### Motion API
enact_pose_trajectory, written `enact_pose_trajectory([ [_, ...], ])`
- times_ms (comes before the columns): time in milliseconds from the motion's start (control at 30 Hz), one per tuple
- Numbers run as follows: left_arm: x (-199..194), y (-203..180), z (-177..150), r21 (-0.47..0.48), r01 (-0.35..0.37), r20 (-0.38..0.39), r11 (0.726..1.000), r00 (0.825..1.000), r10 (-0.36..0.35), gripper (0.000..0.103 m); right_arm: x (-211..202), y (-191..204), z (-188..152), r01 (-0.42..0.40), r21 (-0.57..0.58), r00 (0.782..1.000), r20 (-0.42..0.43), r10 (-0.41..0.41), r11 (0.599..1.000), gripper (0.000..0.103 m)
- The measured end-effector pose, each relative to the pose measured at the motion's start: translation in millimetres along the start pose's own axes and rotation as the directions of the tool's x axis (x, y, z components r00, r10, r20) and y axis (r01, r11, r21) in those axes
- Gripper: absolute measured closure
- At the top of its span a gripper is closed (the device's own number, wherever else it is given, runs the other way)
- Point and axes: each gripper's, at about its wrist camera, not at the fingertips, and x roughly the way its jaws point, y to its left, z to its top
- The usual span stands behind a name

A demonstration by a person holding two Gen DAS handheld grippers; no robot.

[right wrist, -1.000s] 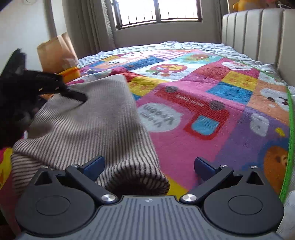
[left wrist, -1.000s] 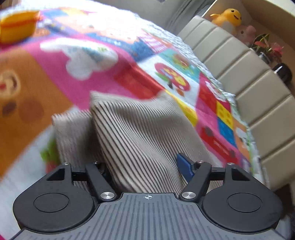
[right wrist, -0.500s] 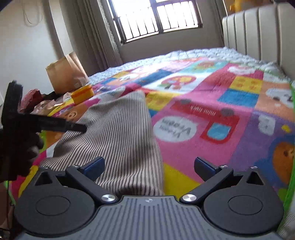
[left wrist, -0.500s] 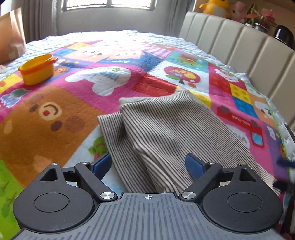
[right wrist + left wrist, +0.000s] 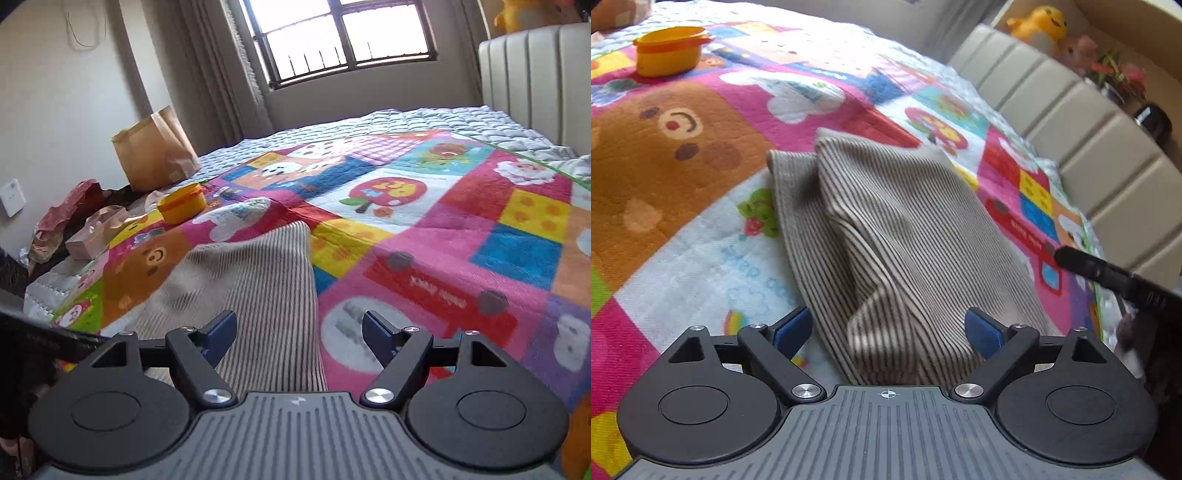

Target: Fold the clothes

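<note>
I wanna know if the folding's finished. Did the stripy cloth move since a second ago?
Yes. In the left wrist view the striped cloth has a new hump and crease near its front, though its far corner lies by the same red quilt patch.

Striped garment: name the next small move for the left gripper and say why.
Probably ease the left gripper down and close on the raised hump of the striped garment between its open pads. The top layer sits rumpled, not flat on the quilt.
</note>
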Motion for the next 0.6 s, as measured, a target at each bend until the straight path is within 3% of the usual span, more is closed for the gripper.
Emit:
enact_pose_trajectory([
  [67, 2.7, 11.4, 9.0, -0.051, 0.015, 0.032, 0.999, 0.999, -0.014, 0.009, 15.9, 2.9, 25.5, -0.045, 0.031, 0.998, -0.033, 0.046, 0.999, 0.027],
  [200, 22.1, 34.7, 33.7, -0.124, 0.044, 0.041, 0.991, 0.998, -0.039, 0.009, 65.5, 10.1, 54.6, -0.061, 0.057, 0.993, -0.093, 0.066, 0.996, 0.026],
  [367, 51.3, 51.4, 59.5, -0.146, 0.111, 0.033, 0.983, 0.994, -0.107, 0.012, 132.4, 12.5, 44.7, -0.098, 0.114, 0.979, -0.169, 0.116, 0.989, 0.026],
  [400, 56.3, 51.6, 65.0, -0.136, 0.113, 0.026, 0.984, 0.994, -0.11, 0.018, 137.9, 13.6, 42.2, -0.117, 0.107, 0.978, -0.162, 0.133, 0.987, 0.026],
  [433, 61.2, 51.3, 70.3, -0.122, 0.116, 0.019, 0.986, 0.993, -0.114, 0.027, 143.1, 14.6, 40.0, -0.138, 0.101, 0.976, -0.156, 0.152, 0.985, 0.034],
  [467, 66.5, 50.2, 75.9, -0.106, 0.121, 0.008, 0.987, 0.993, -0.121, 0.031, 144.0, 14.6, 40.0, -0.174, 0.103, 0.971, -0.145, 0.188, 0.979, 0.061],
  [500, 72.6, 48.6, 82.2, -0.092, 0.129, -0.001, 0.987, 0.992, -0.13, 0.037, 143.7, 12.5, 41.2, -0.209, 0.128, 0.965, -0.137, 0.226, 0.97, 0.063],
  [567, 84.2, 43.0, 96.6, -0.074, 0.138, -0.005, 0.988, 0.99, -0.139, 0.041, 138.2, 7.8, 47.9, -0.222, 0.148, 0.966, -0.103, 0.238, 0.964, 0.076],
  [600, 89.5, 39.1, 104.5, -0.066, 0.143, 0.0, 0.988, 0.99, -0.143, 0.042, 133.1, 5.1, 52.8, -0.217, 0.142, 0.97, -0.079, 0.229, 0.966, 0.078],
])
